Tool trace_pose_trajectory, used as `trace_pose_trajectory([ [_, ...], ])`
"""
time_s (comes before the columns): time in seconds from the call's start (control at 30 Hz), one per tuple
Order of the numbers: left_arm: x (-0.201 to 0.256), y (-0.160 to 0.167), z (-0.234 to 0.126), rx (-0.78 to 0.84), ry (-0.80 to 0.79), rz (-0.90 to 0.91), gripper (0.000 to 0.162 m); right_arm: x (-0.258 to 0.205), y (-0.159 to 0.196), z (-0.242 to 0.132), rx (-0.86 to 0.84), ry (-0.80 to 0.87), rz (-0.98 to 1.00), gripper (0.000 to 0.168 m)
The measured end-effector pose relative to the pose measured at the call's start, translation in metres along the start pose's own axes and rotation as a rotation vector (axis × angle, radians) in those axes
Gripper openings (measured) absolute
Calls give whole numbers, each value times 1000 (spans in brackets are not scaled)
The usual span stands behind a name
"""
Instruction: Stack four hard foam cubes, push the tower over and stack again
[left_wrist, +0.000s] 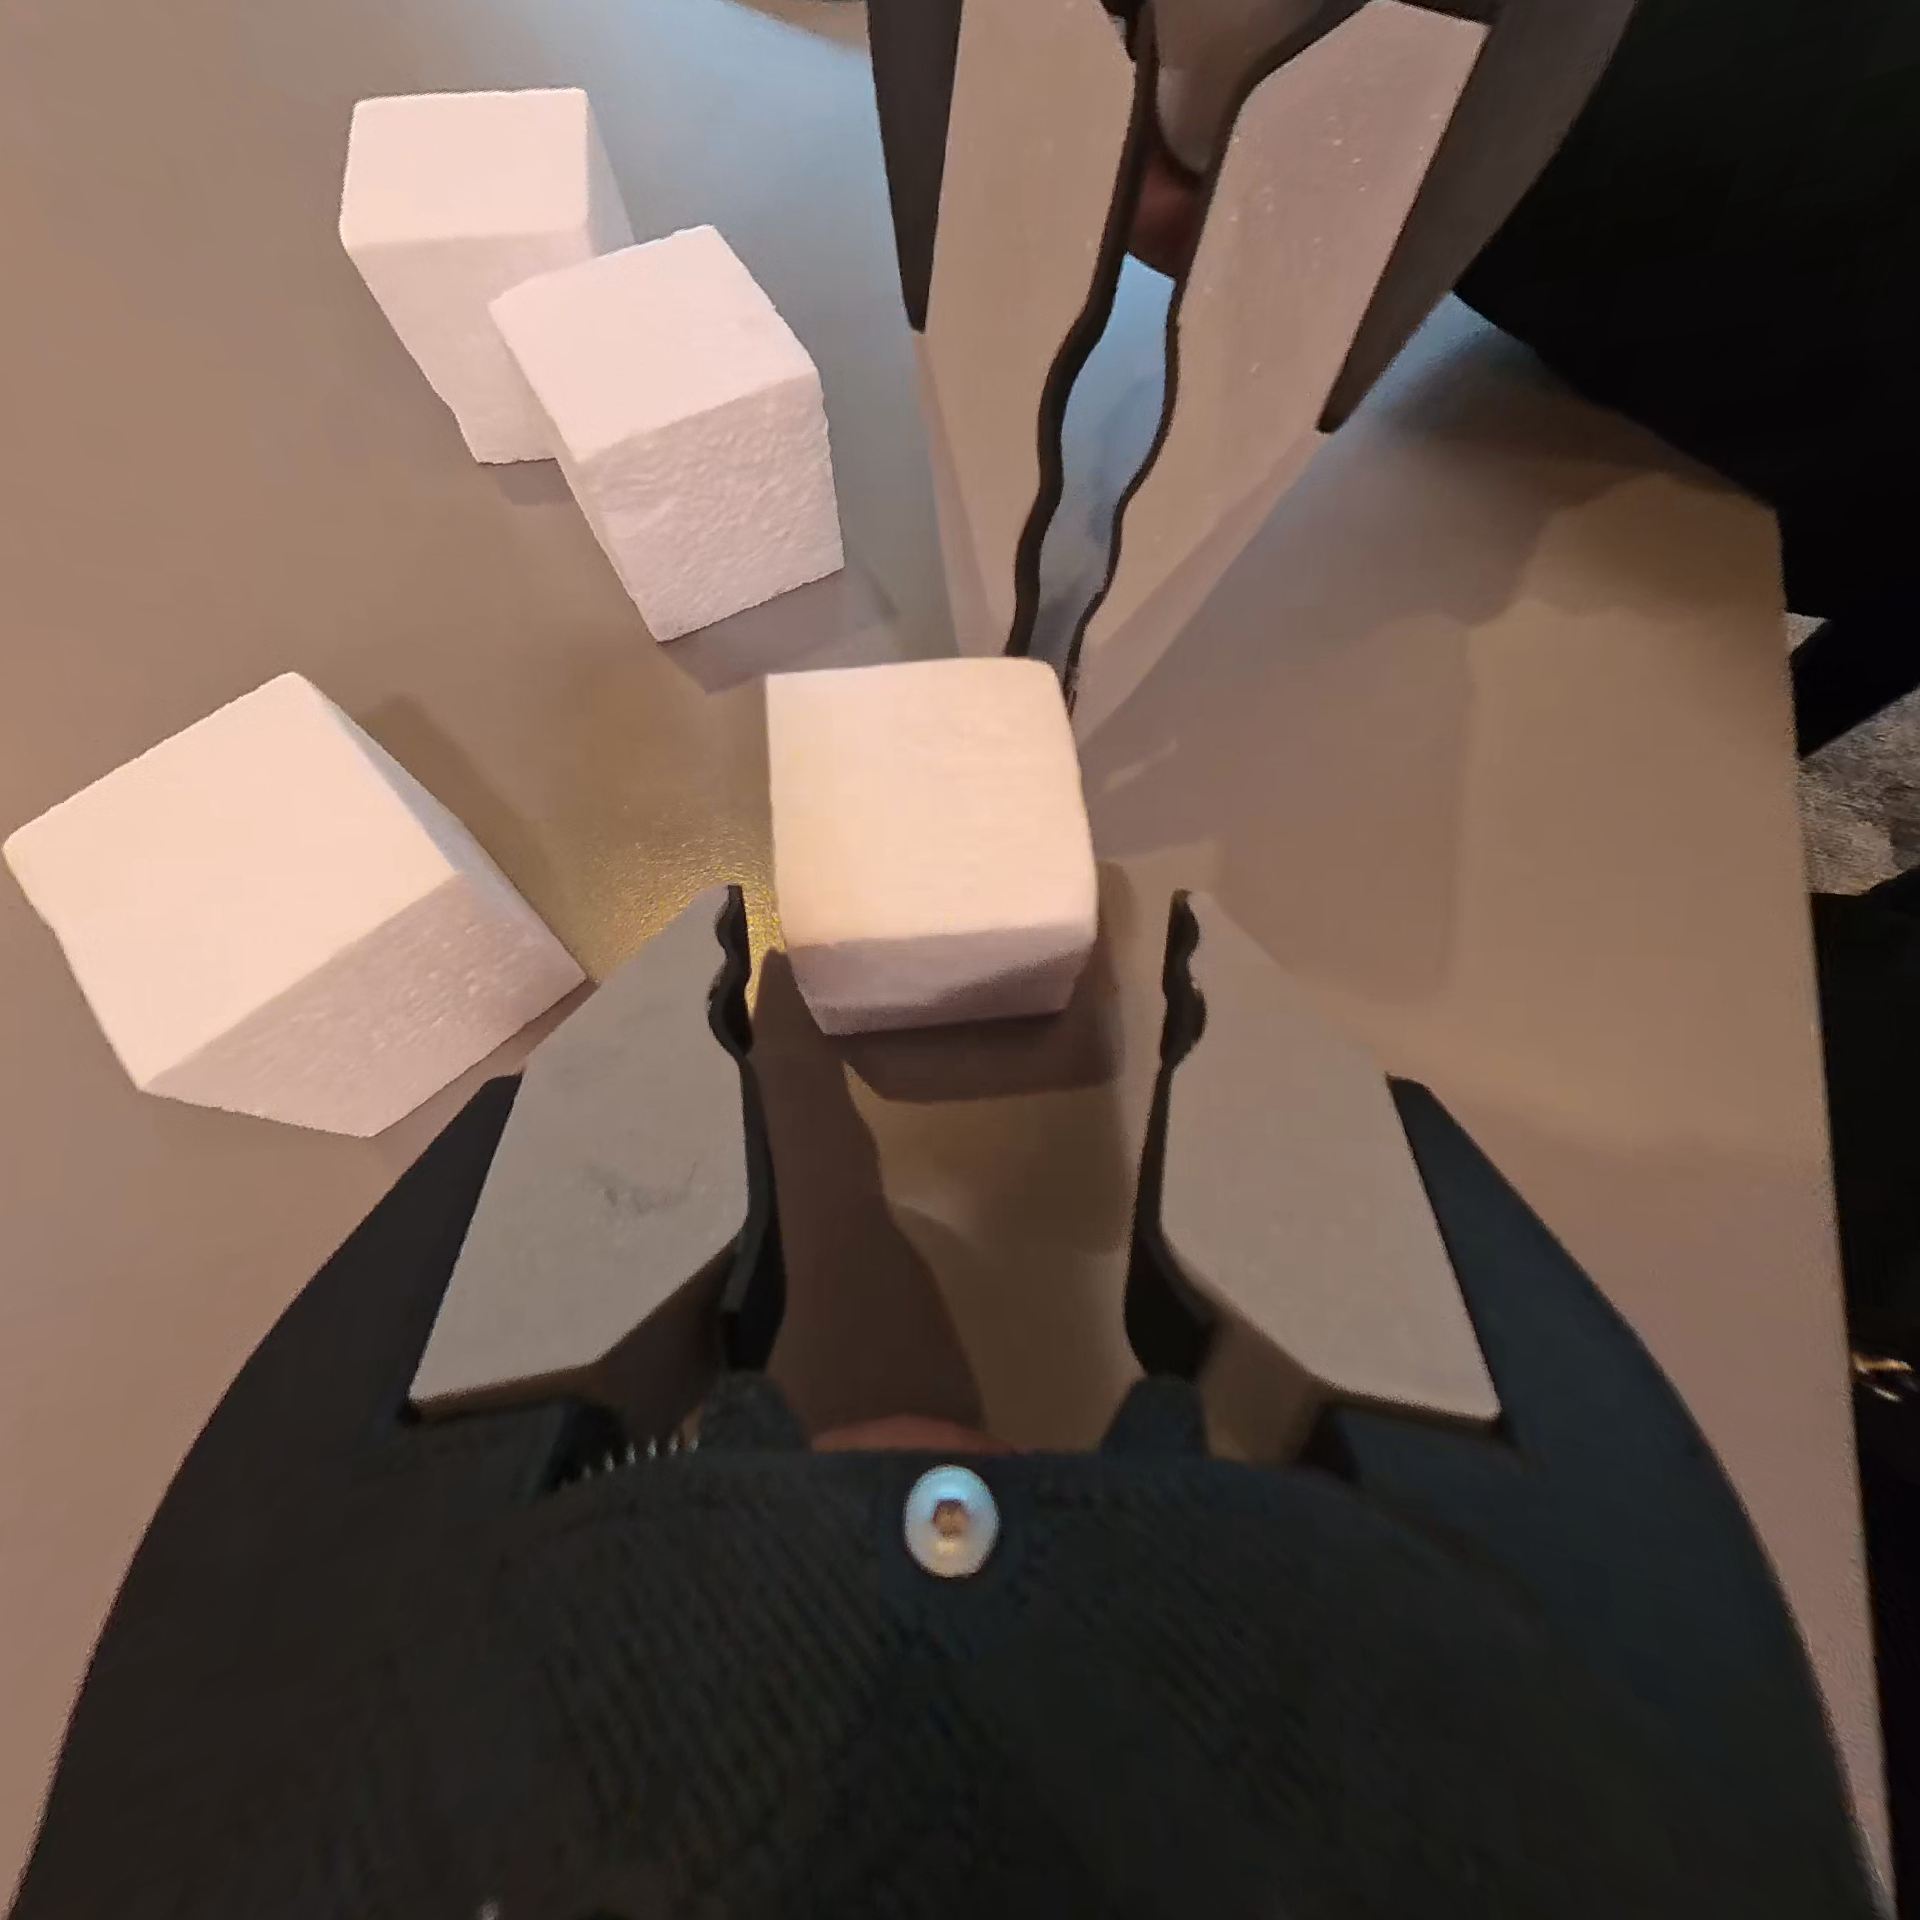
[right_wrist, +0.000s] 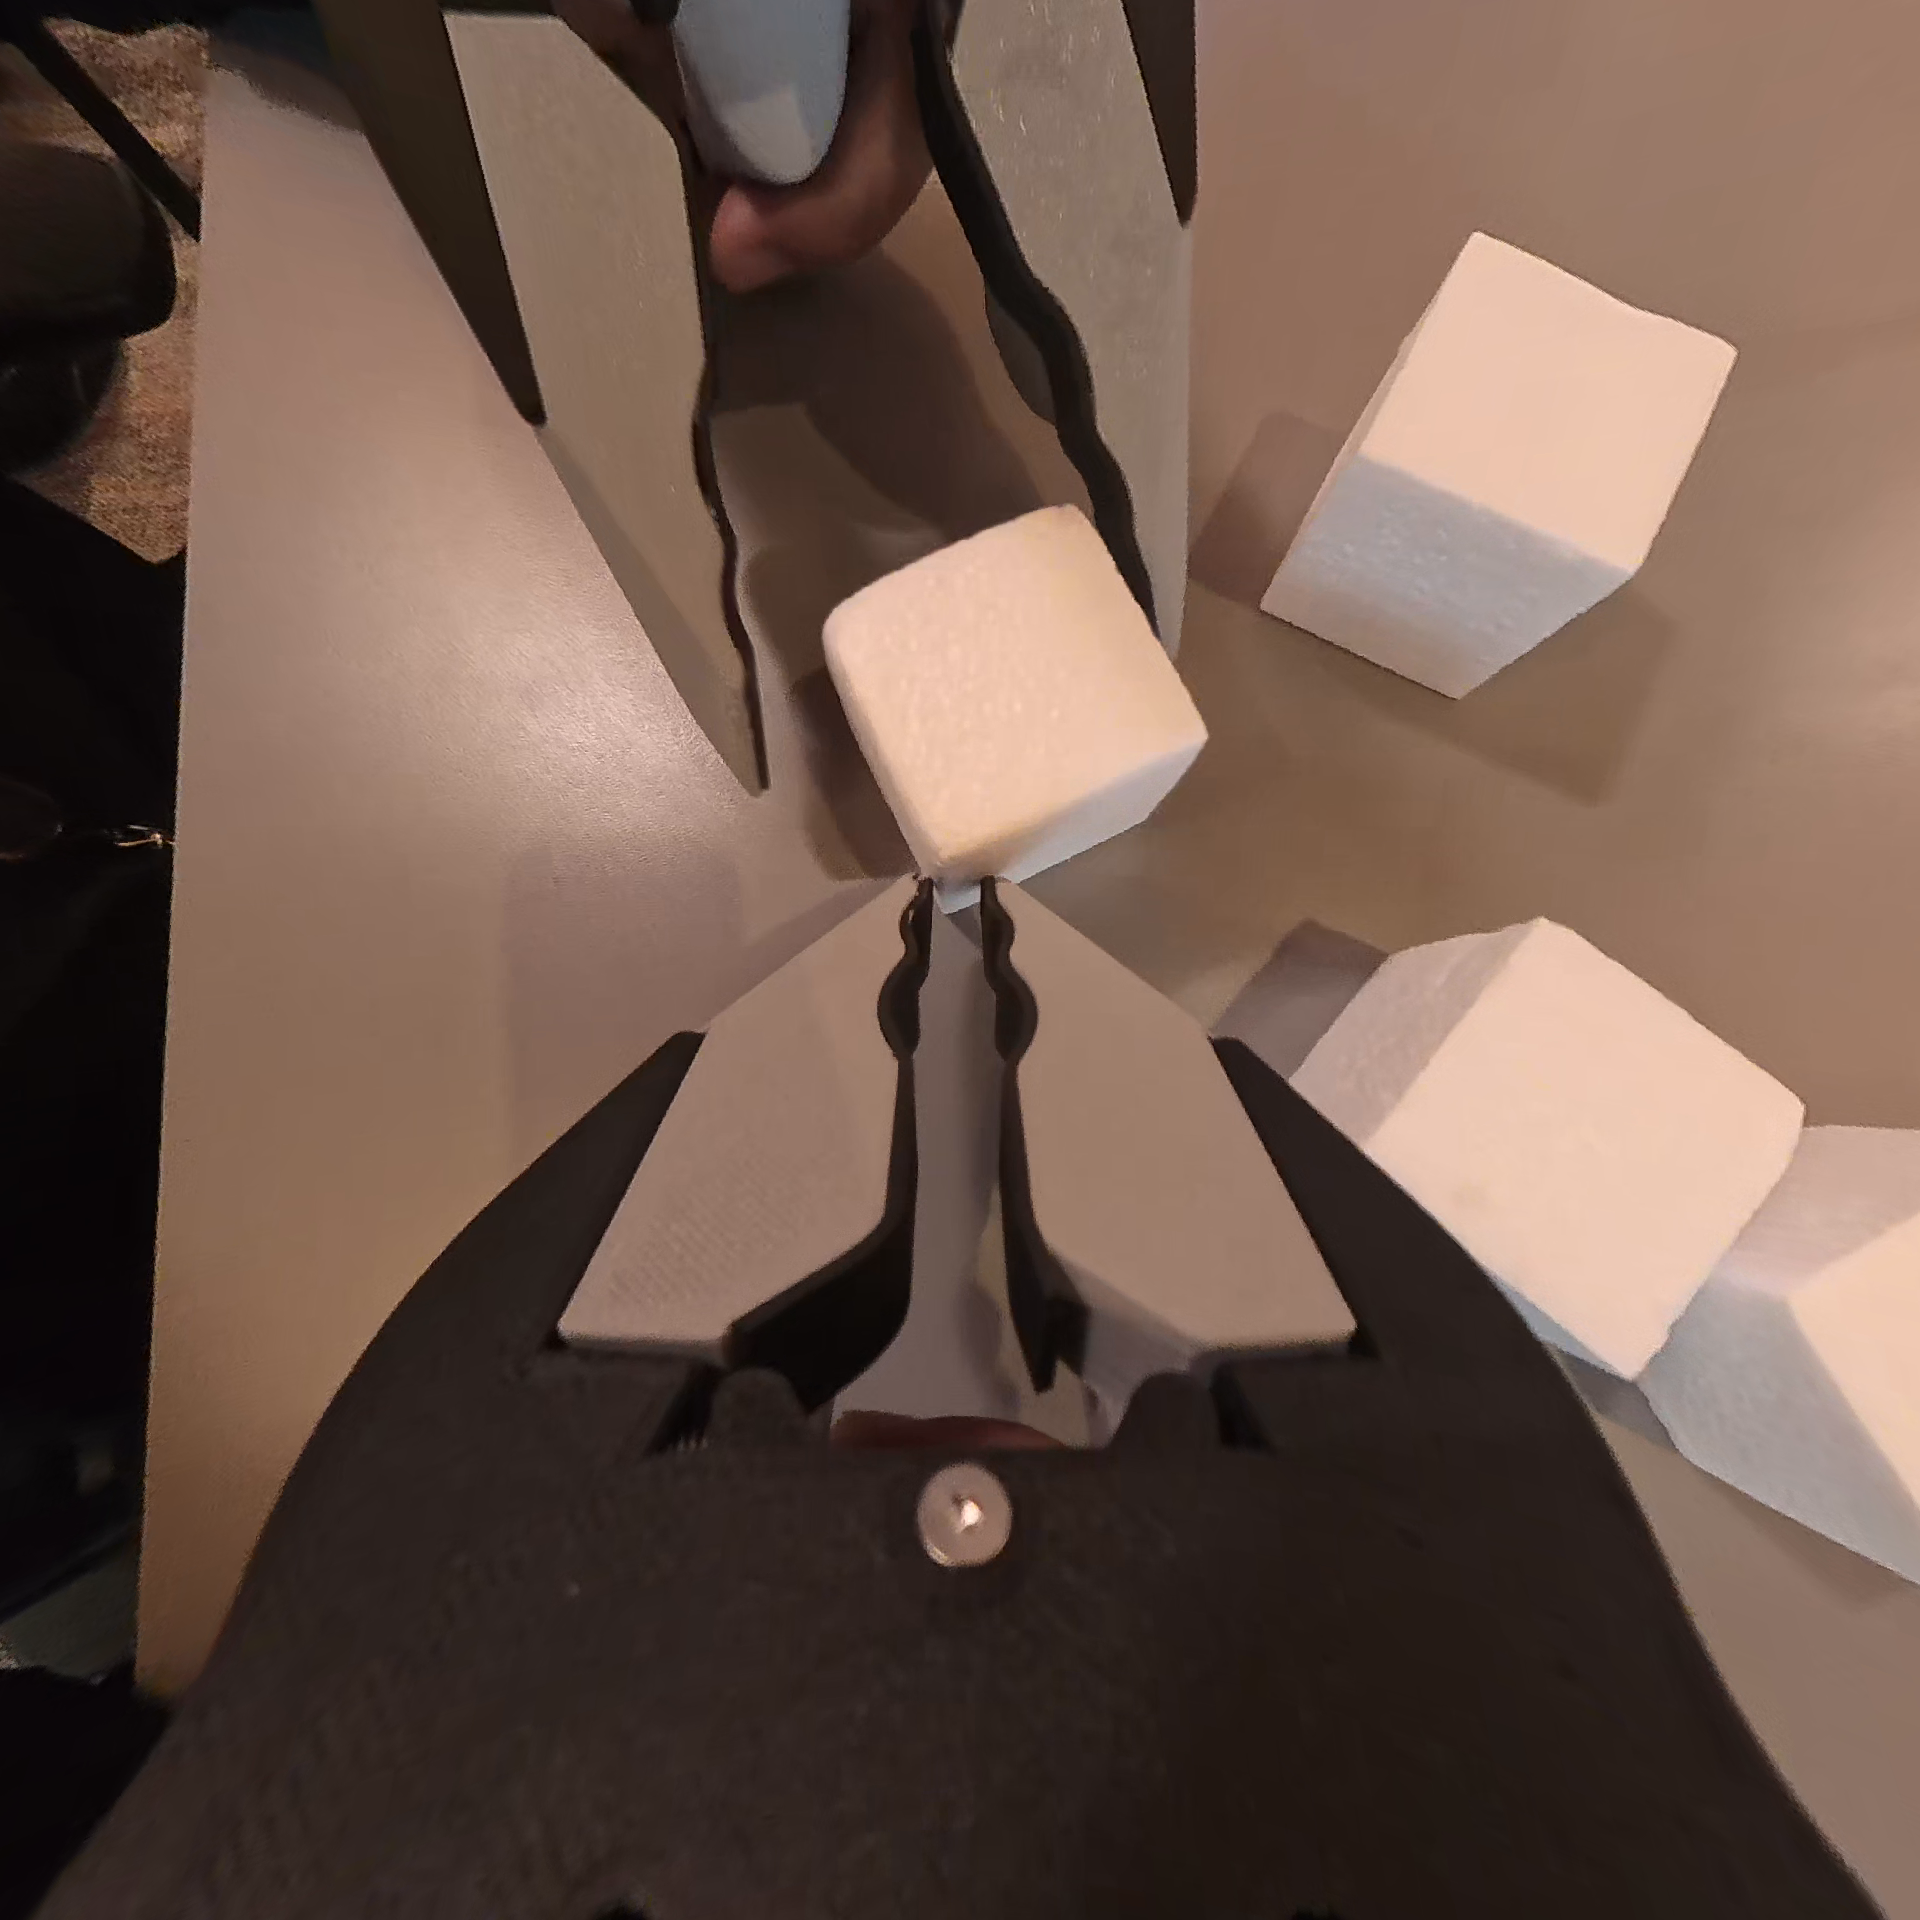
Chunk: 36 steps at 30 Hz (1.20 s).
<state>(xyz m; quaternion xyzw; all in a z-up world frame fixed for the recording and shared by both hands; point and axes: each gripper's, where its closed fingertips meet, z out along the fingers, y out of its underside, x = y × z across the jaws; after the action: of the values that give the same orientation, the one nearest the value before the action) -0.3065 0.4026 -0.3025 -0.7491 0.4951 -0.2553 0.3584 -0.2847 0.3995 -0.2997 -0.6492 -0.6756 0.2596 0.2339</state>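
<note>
Beige tabletop (left_wrist: 1455, 831) bears four white foam cubes unstacked: left gripper (left_wrist: 956, 914) spread wide beside middle cube (left_wrist: 925, 831), right gripper (right_wrist: 951, 894) narrowed, pinching that cube's corner.

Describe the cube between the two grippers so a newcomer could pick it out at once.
Start at the tan table, where four white foam cubes lie unstacked. Find the two grippers pointing at each other near its edge: the left gripper, open, and the right gripper, nearly closed. The cube between the grippers sits alone there, its corner at the right gripper's tips; the other three cubes lie off to one side.
</note>
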Motion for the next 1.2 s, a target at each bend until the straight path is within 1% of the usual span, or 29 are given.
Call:
trace_pose_trajectory([
  [0.03,-1,0,1,-4,-12,-6,76,-1,-1,0,0,-5,-4,6],
  [0.07,-3,1,2,-8,-27,-9,68,-2,0,1,-1,-4,-11,6],
  [0.1,-5,0,2,-8,-37,-6,56,-1,0,0,-4,1,-17,6],
  [0.23,-6,-4,-10,15,-27,25,56,8,3,-6,4,42,-16,6],
  [0.37,-11,-3,-36,34,15,54,56,16,-7,-17,73,86,-12,7],
  [0.5,-20,7,-62,35,24,161,56,21,-11,-21,93,125,-24,9],
  [0.6,-26,16,-73,40,87,99,56,22,-9,-20,79,136,-33,11],
  [0.67,-29,28,-75,-7,121,56,56,24,-7,-19,68,146,-35,13],
  [0.7,-32,35,-75,-38,113,55,56,25,-6,-19,66,152,-35,14],
  [0.83,-31,46,-73,-75,120,85,56,29,-11,-23,94,174,-24,22],
  [0.9,-34,54,-68,-112,111,81,56,32,-16,-25,124,185,-7,31],
  [0.97,-35,61,-63,-146,114,70,60,36,-23,-26,163,201,21,43],
  [1.03,-36,64,-59,-162,105,70,63,39,-35,-23,204,214,60,50],
  [1.13,-39,64,-60,-163,83,77,63,53,-52,-17,250,308,127,58],
  [1.2,-44,63,-62,-154,65,69,63,56,-61,-10,277,349,155,60],
])
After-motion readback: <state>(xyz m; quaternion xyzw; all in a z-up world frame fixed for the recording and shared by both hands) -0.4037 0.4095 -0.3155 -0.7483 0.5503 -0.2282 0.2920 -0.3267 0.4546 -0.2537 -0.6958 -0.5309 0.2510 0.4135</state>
